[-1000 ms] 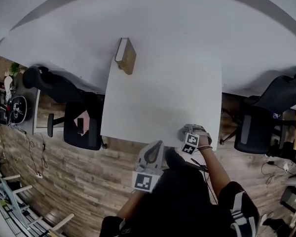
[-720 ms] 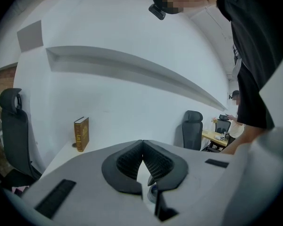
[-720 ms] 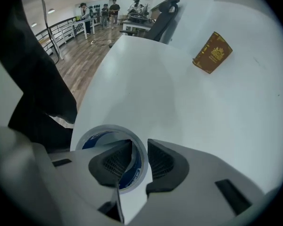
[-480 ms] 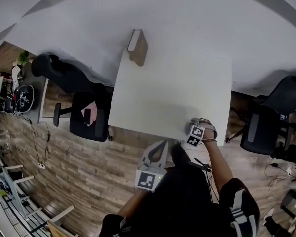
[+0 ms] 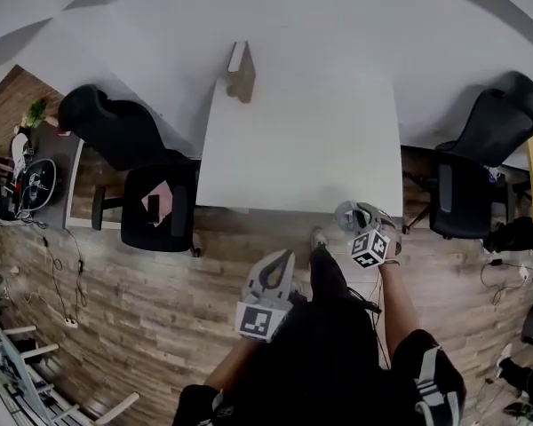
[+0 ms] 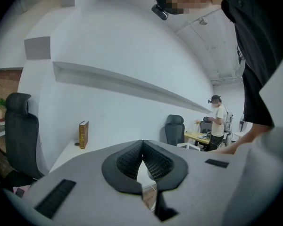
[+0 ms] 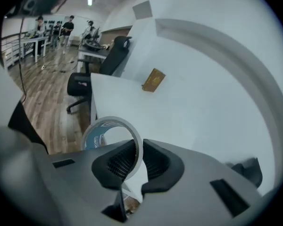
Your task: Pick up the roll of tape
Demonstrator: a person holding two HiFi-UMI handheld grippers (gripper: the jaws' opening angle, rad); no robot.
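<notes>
The roll of tape [image 7: 112, 120], a pale ring with a blue inner face, stands upright between the jaws of my right gripper [image 7: 137, 147]. The jaws are closing and their ribbed pads press on the ring's wall from both sides. In the head view the right gripper [image 5: 355, 216] hangs just off the front right corner of the white table [image 5: 302, 149], with the roll [image 5: 345, 213] at its tip. My left gripper [image 5: 280, 257] floats lower left of it, over the wooden floor. Its jaws [image 6: 142, 144] meet at the tips and hold nothing.
A brown book [image 5: 241, 71] stands at the table's far edge by the white wall. Black office chairs sit left [image 5: 155, 207] and right [image 5: 480, 167] of the table. A person [image 6: 219, 121] stands at a distant desk.
The right gripper has risen from the table's front right edge with the roll of tape in its jaws and now hangs just off the corner. The left gripper has hardly shifted.
</notes>
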